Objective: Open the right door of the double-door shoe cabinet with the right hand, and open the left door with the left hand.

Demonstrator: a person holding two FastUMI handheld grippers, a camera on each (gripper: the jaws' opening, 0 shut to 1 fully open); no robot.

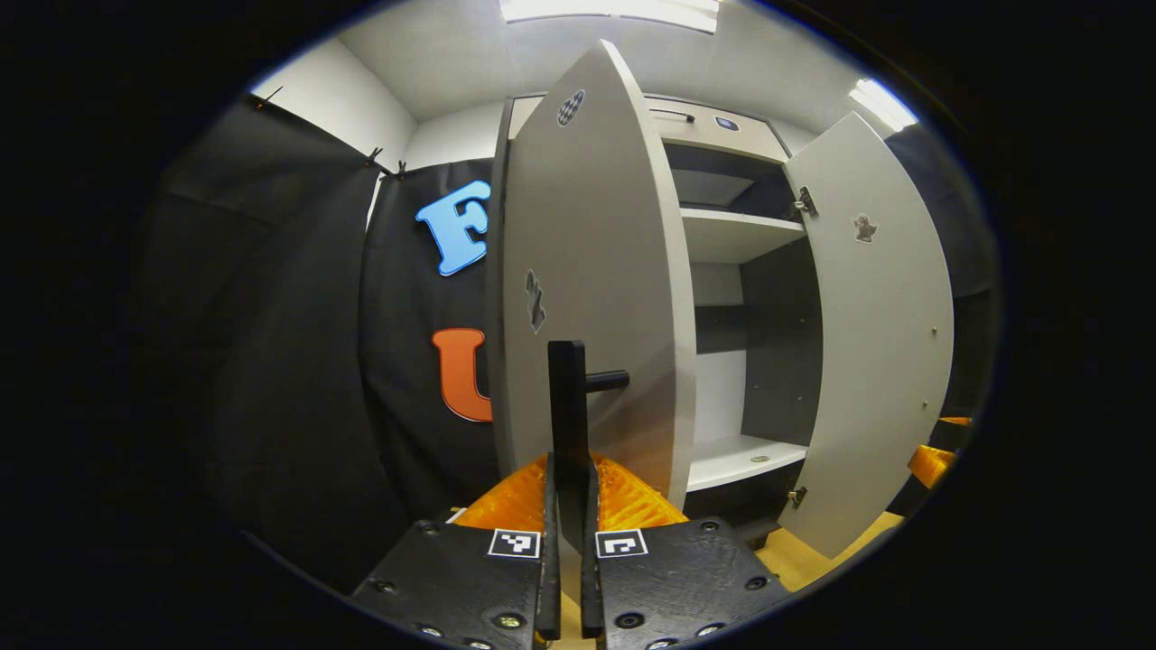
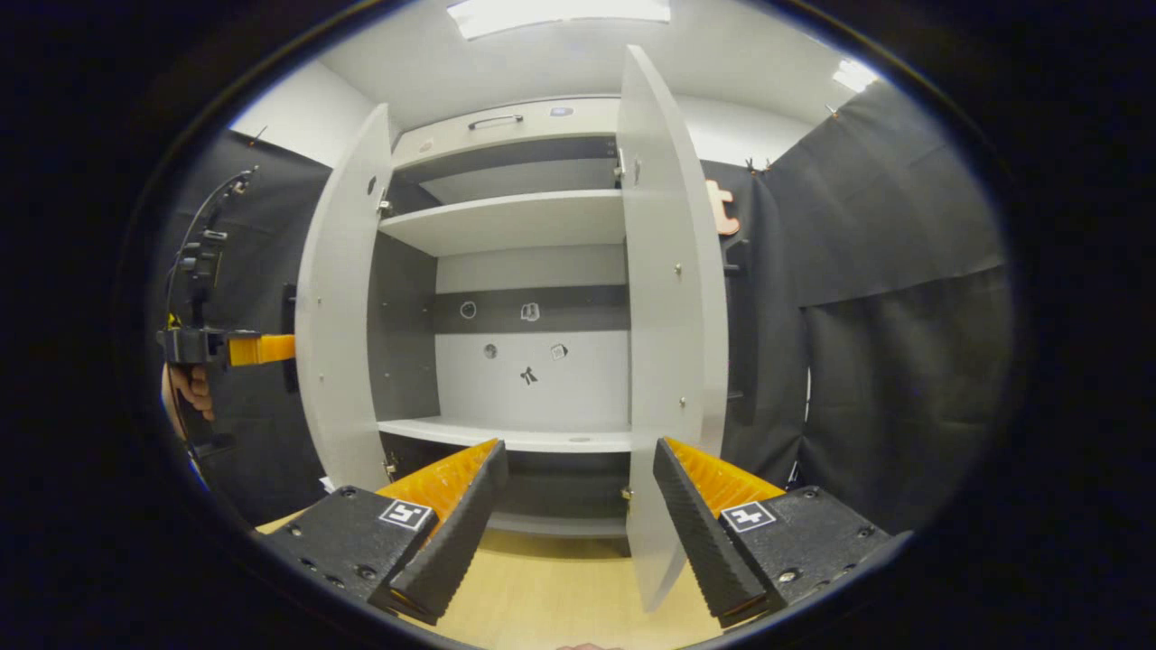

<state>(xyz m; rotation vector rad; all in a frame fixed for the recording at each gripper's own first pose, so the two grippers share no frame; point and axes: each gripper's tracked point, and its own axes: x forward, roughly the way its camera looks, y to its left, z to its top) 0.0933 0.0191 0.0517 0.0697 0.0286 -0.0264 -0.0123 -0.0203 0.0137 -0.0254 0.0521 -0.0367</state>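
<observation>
The shoe cabinet (image 2: 528, 361) stands straight ahead of you with both doors swung out, its bare shelves exposed. The left door (image 1: 591, 298) is seen almost edge-on in the left gripper view; its dark bar handle (image 1: 567, 411) sits between the fingers of your left gripper (image 1: 569, 515), whose jaws are closed on it from both sides. That grip is what holds the door at its present angle, and gripping the bar rather than the panel edge gives you a fixed purchase for pulling.

The right door (image 2: 664, 343) stands open, just behind your right gripper (image 2: 578, 515). Its jaws are spread wide and hold nothing; the door's lower edge lies near the right-hand finger, though whether they touch cannot be told. The door appears to rest at this angle on its own hinges, so that hand's step looks finished.

In the right gripper view, your other gripper (image 2: 257, 349) appears at the outer face of the left door, carried by a hand (image 2: 188, 390). Pale wood flooring (image 2: 551, 591) runs below the cabinet, and dark cloth (image 2: 894, 298) hangs on either side.
</observation>
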